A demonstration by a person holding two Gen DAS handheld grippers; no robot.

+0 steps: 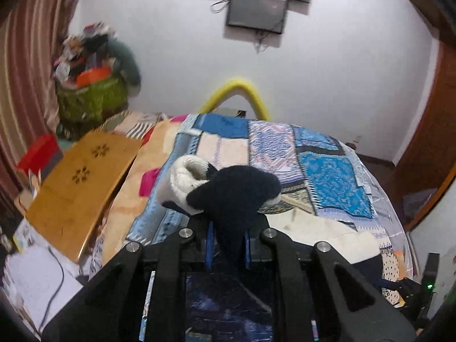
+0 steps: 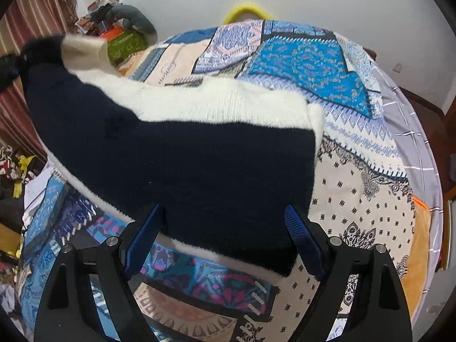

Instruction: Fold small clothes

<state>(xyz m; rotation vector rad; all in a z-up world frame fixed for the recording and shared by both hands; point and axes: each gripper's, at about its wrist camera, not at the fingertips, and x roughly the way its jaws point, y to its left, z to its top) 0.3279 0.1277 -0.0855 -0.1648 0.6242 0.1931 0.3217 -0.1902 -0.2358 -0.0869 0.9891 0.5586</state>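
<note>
A navy and white knitted sweater [image 2: 185, 156] lies spread on the patchwork bed cover [image 2: 313, 57], with one end pulled up toward the upper left. In the left wrist view my left gripper [image 1: 228, 245] is shut on a bunched navy part of that sweater [image 1: 233, 191], and a white ribbed part curls behind it. From the right wrist view the left gripper [image 2: 8, 65] shows at the far left edge, holding the raised corner. My right gripper [image 2: 222, 211] is open, its blue pads [image 2: 142, 242] wide apart on either side of the sweater's near edge.
A wooden board [image 1: 77, 188] and a red box [image 1: 40, 151] lie left of the bed. A green basket [image 1: 91, 99] heaped with things stands in the far left corner. A yellow hoop [image 1: 242, 85] leans on the wall under a screen [image 1: 256, 11]. A wooden door [image 1: 427, 142] is at right.
</note>
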